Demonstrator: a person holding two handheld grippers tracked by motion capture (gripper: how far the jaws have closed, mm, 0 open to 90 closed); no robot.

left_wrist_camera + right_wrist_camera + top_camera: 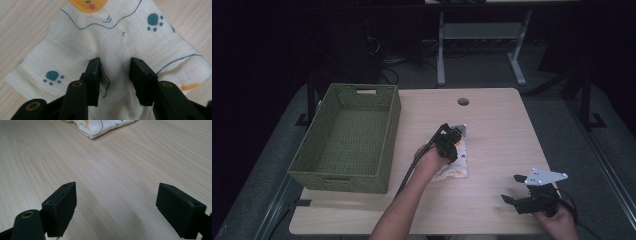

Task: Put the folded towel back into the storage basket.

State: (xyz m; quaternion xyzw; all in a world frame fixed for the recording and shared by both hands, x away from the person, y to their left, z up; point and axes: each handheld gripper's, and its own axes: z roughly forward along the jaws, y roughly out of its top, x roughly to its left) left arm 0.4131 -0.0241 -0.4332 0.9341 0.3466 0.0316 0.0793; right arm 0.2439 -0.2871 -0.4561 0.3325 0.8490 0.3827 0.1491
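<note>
Left gripper (451,139) down on the cloth (457,162) at table centre, jaws part-open and straddling a raised pleat of fabric, not yet clamped. Seen along the left gripper's own jaws (115,75): black pads either side of a soft ridge in the cloth (117,42), a blue printed line running right beside the pad at 9 o'clock. Set so, probably, to pinch a fold thick enough to lift the whole piece rather than one loose layer.

Cloth folded into a small pad, cream with blue paw prints and orange patches, flat on the table (502,125), just at 3 o'clock of the basket (349,137). Basket open-topped, nothing in it, long side towards the cloth: a likely drop-off, near enough for one short carry towards 9 o'clock.

Right gripper (523,191) held at 5 o'clock of the cloth, well apart from it, near the table's front edge, jaws wide apart and holding nothing. From the right gripper (116,207): bare wood between the pads, a cloth (100,127) corner far off at 12 o'clock. Parked clear, seemingly to leave the left gripper room
</note>
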